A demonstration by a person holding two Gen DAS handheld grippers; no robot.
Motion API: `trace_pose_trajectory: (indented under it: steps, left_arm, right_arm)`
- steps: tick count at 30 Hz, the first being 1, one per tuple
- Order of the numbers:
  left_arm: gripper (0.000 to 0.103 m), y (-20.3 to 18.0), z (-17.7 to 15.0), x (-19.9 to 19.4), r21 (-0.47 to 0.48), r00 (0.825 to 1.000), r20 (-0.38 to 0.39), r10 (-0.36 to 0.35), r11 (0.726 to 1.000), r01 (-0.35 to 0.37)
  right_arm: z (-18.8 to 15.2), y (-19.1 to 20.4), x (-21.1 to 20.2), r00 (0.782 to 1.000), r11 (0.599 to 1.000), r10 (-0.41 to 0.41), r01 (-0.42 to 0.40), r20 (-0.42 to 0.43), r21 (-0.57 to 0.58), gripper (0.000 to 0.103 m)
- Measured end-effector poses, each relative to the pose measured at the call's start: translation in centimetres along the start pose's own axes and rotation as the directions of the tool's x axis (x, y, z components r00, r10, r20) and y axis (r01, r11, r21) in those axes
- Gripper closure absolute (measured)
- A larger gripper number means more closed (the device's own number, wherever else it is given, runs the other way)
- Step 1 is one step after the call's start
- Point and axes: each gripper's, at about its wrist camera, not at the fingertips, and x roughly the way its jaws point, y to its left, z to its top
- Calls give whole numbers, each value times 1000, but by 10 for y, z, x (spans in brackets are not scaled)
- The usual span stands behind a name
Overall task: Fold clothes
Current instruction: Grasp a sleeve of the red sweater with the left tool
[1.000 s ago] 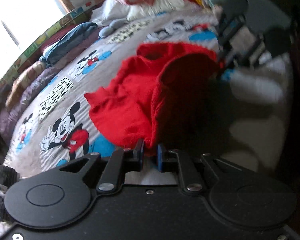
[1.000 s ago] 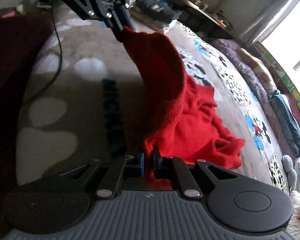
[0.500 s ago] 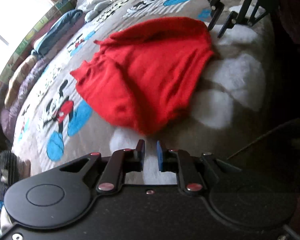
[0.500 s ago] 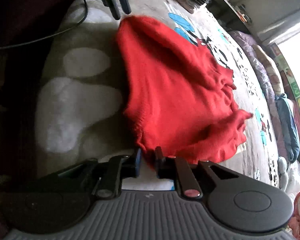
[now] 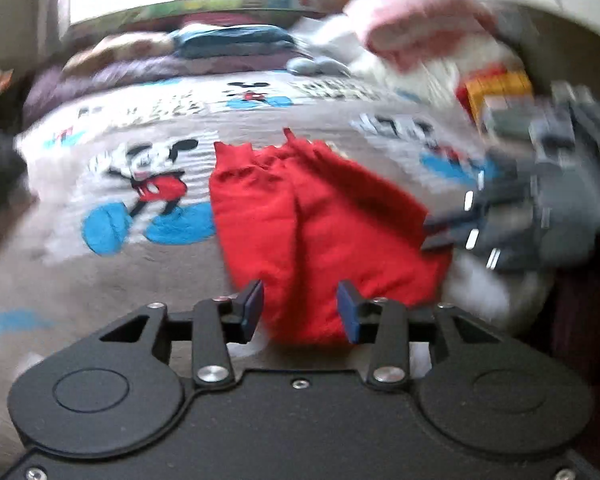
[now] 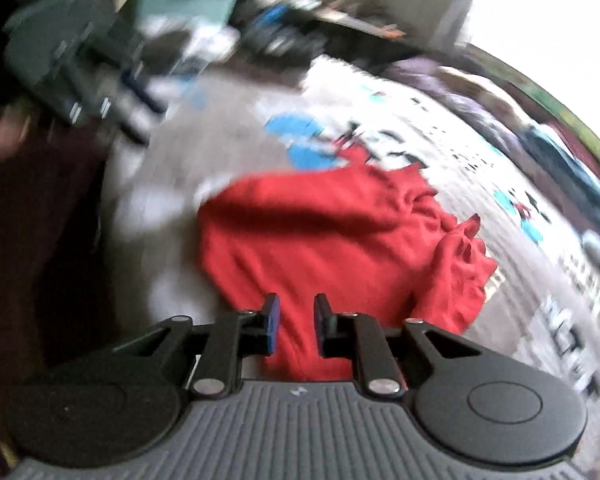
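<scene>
A fold has just been laid down, by the look of it: the red sweater lies doubled over on the bed, near the bed's front edge and right of the cartoon mouse print on the bedspread. The left claw has just been opening and stands wide, its blue pads on either side of the sweater's near edge but not pressing it; the fabric shows between them, seemingly lying on the bed below. The right claw has also just been opening, less far, with a clear gap between its pads and the sweater's other near corner below them, so neither claw grips anything. In my judgement the step in hand is the release after a fold, and the next move calls for drawing both claws back clear of the knit without snagging it, then choosing fresh hold points, likely the bunched sleeve end at the far side of the sweater, to bring it in over the body. Count: one red sweater, two claws, one bed, and a row of folded clothes along the far edge of the bed, too blurred to count.
</scene>
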Motion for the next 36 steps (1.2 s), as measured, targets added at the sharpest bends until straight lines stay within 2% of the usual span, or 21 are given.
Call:
trace_pose_trajectory:
  steps: [3, 5, 7, 9, 10, 11, 14, 15, 17, 18, 20, 22, 25, 27, 28, 31, 33, 35, 36]
  left_arm:
    - [64, -6, -16, 37, -141, 1000, -9, -22, 990, 21]
    - [64, -9, -31, 65, -201, 999, -44, -25, 979, 16]
    - [63, -11, -44, 85, -204, 996, -94, -6, 979, -14]
    - [58, -18, -45, 89, -175, 992, -125, 4, 984, -26]
    - [58, -22, -41, 86, -157, 991, -132, 1, 987, -22]
    - [57, -22, -37, 82, -157, 991, -133, -16, 988, -5]
    - [56, -10, -33, 62, -203, 994, -99, -52, 979, 31]
    - [56, -6, -31, 56, -218, 995, -85, -43, 976, 24]
    - [56, 4, -26, 47, -254, 998, -61, -26, 967, 10]
    - [55, 10, -23, 44, -277, 999, -45, -20, 961, 7]
    - [45, 22, -14, 44, -319, 1000, -9, -6, 948, 3]
    - [41, 37, -6, 47, -366, 1000, 10, -1, 931, 5]
    - [40, 56, 7, 61, -438, 999, -10, -40, 898, 31]
    - [40, 66, 16, 71, -461, 997, -30, -70, 886, 48]
    - [40, 69, 21, 76, -460, 996, -43, -75, 887, 47]
    - [36, 75, 36, 88, -432, 995, -70, -75, 901, 38]
    - [32, 78, 47, 96, -407, 994, -80, -71, 913, 33]
    - [31, 82, 60, 106, -376, 994, -84, -66, 926, 30]
    - [31, 83, 66, 111, -359, 995, -85, -59, 933, 25]
  right_arm:
    - [-6, -4, 17, 998, 986, -25, 14, 62, 166, 80]
    - [-16, -5, 31, 995, 962, -54, 28, 86, 271, 80]
    - [-35, -3, 46, 992, 923, -95, 56, 83, 381, 80]
    - [-56, 0, 68, 996, 892, -86, 67, 22, 448, 77]
    - [-66, 2, 76, 996, 885, -85, 71, 10, 459, 76]
    - [-71, 6, 73, 994, 889, -103, 73, 43, 451, 76]
    - [-71, 4, 61, 990, 883, -121, 75, 70, 464, 74]
    - [-74, 3, 57, 987, 878, -133, 74, 93, 473, 71]
    - [-78, -1, 50, 978, 867, -157, 70, 137, 493, 57]
    - [-81, -3, 48, 974, 861, -166, 67, 155, 504, 51]
    - [-83, -8, 49, 968, 852, -177, 60, 178, 521, 50]
    - [-85, -11, 51, 961, 849, -188, 55, 203, 526, 50]
    - [-82, -10, 58, 949, 865, -210, 69, 233, 498, 49]
    - [-83, -10, 63, 944, 872, -221, 79, 244, 484, 44]
    - [-84, -11, 66, 945, 871, -221, 80, 241, 485, 35]
    - [-90, -15, 79, 958, 860, -194, 62, 213, 506, 24]
    - [-91, -14, 83, 963, 868, -166, 41, 211, 495, 16]
    - [-90, -10, 88, 969, 884, -142, 33, 203, 465, 1]
    - [-89, -7, 90, 972, 895, -132, 32, 196, 445, 0]
